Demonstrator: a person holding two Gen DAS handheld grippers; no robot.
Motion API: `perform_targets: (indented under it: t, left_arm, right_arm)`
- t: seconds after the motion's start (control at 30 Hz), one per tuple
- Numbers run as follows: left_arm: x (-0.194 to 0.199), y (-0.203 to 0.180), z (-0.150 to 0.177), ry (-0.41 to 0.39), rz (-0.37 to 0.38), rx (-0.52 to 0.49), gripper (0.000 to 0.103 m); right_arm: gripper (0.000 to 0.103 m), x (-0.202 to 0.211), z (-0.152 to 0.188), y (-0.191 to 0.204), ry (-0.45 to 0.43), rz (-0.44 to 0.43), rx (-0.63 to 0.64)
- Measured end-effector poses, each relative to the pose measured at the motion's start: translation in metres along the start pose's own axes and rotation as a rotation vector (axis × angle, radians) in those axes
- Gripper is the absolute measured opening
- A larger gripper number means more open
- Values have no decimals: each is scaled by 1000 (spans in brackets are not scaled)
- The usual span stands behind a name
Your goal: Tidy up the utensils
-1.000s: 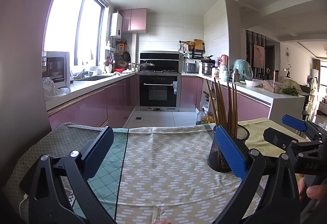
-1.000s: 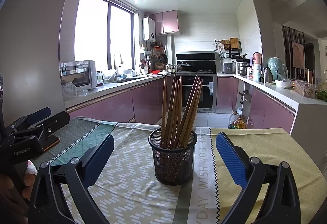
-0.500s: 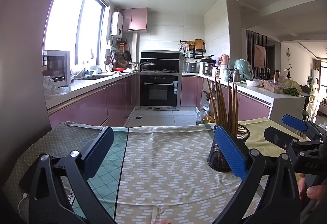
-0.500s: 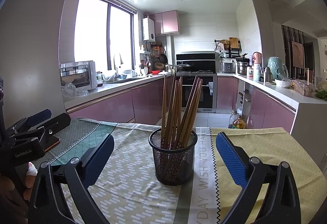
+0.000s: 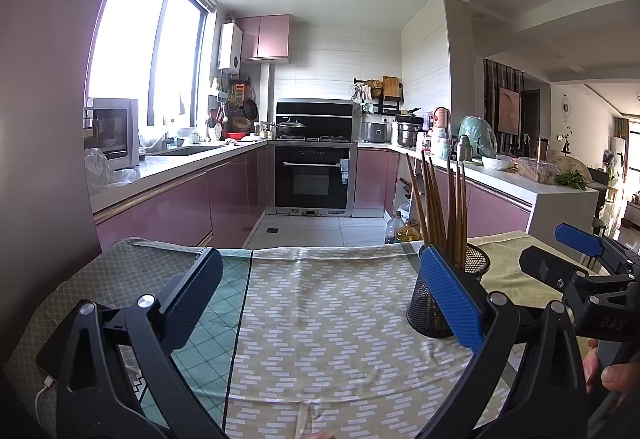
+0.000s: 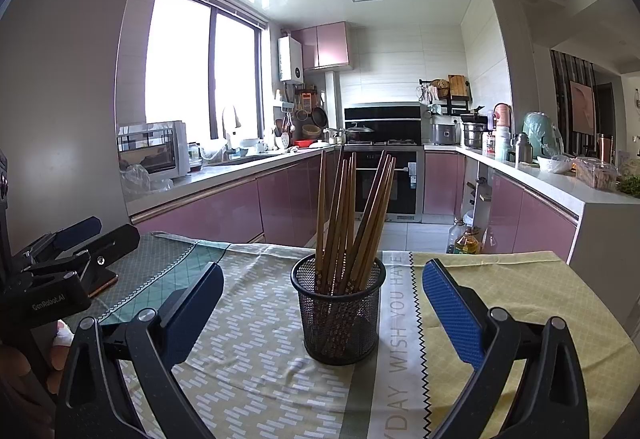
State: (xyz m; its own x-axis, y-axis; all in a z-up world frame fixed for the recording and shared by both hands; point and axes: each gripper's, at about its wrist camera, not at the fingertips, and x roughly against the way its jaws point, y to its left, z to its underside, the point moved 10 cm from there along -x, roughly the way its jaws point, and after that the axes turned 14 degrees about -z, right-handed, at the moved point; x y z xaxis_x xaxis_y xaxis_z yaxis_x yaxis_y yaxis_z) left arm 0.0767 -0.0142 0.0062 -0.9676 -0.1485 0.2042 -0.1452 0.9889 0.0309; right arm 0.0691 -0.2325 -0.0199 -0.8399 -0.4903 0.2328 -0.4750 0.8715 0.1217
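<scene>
Evidently both tongs (image 5: 320, 295) (image 6: 324, 303) wide apart, empty-jawed.

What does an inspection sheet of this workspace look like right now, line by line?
Surface: table under patterned cloths, wrinkled near the front.
Job's things: wooden chopsticks upright in a black mesh holder, centred ahead of the right gripper.
Clutter: phone-like device at the left table edge.
Grippers: right gripper open, empty; left gripper open, empty, over bare cloth.
Cables: white cable plugged into the device.
Surroundings: kitchen with pink cabinets, built-in oven, crowded counters.
</scene>
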Motion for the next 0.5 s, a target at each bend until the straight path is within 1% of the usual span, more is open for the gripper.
perform_targets:
  t: [0.5]
  left_arm:
    - [-1,1,0,-1,-1,0,98]
  right_arm:
    - [96,1,-1,0,-3,3,-1]
